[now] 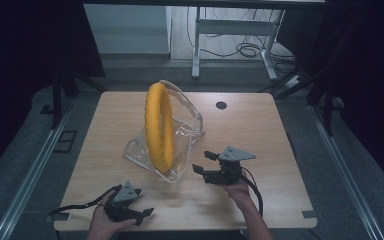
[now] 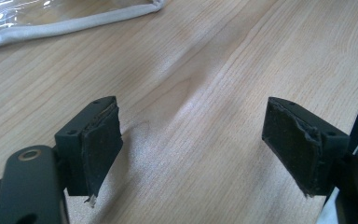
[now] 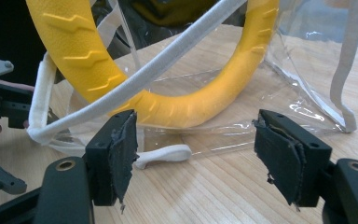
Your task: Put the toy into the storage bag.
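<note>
- left gripper (image 1: 141,212): nearest, at the table (image 1: 260,145) front edge, well short of the clear bag (image 1: 185,125); jaws spread, nothing between them.
- right gripper (image 1: 203,161): just beside the bag's near right side, jaws wide apart, empty, aimed at it.
- yellow ring (image 1: 159,125): stands upright inside the bag, mid-table.
- bag's white strap (image 3: 168,65): crosses in front of the ring.

Your right gripper (image 3: 193,149) fingers (image 3: 121,154) face the ring (image 3: 98,60), which stands in the bag (image 3: 307,93) just ahead.
</note>
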Tool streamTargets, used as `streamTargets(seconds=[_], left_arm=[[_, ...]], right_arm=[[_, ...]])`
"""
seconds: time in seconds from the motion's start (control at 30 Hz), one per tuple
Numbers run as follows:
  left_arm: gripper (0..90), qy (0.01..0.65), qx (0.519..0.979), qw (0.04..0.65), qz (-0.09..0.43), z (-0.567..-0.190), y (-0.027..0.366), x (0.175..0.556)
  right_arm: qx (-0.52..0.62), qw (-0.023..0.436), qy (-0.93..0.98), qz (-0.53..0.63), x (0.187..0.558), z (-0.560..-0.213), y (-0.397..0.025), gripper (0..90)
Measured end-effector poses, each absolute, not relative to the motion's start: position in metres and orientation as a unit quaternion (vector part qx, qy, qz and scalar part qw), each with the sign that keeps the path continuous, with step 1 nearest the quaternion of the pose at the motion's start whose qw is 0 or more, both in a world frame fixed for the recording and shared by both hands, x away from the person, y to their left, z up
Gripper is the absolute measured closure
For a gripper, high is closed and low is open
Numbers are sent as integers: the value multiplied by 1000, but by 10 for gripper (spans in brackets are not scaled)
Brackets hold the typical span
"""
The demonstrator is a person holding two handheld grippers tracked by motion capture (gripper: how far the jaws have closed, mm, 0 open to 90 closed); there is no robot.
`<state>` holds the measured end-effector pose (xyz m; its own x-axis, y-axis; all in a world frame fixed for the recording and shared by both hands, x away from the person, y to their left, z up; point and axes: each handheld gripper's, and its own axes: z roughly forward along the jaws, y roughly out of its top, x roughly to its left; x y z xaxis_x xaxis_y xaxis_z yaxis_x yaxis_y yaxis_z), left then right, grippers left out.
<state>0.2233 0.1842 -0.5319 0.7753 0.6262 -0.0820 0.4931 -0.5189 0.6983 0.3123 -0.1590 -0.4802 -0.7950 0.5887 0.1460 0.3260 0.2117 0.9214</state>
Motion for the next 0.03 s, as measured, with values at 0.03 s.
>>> streamTargets(seconds=[0.03], left_arm=[[195, 323, 866, 370, 91, -532, 184, 223]], right_arm=[[296, 121, 771, 550, 312, -481, -159, 297]])
